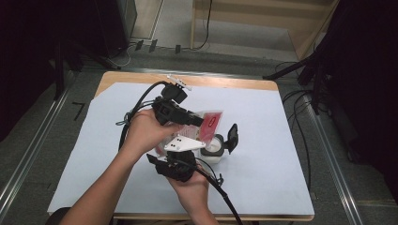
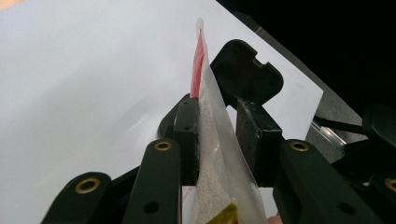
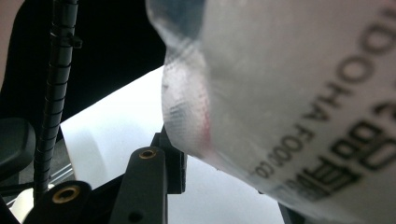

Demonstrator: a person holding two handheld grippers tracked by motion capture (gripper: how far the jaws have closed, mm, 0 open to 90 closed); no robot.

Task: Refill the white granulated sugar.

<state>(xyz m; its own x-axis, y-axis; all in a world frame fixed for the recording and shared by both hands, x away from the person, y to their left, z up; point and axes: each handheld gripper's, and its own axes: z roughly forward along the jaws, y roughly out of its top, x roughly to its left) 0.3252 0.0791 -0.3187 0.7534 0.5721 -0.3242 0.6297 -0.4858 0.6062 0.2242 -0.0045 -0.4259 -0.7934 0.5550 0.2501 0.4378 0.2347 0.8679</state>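
Item: clear plastic bag with a red-and-white label, holding white grains, seen at the centre of the high view, over the pale sheet that covers the table. Partly hidden: the bag's lower half lies behind the left gripper and the grey plate of the right gripper, so its full outline cannot be made out there; in the right gripper view the bag is blurred, cut off at the top and right edges, and its black printing reads only in part. That view also hides the right-hand jaw behind the bag, leaving one jaw visible at lower centre. Position: in the left gripper view the bag stands on edge between the two jaws, its red top rising to the upper centre of the frame; the left jaw's pad lies against it, the other pad sits just beside it (contact on that side is hard to tell). Left gripper: jaws narrowed, closed on the bag. Right gripper: pressed close under the bag at lower centre of the high view; whether it grips cannot be told. Just right of the bag in the high view: a small white jar with its black flip lid standing open.
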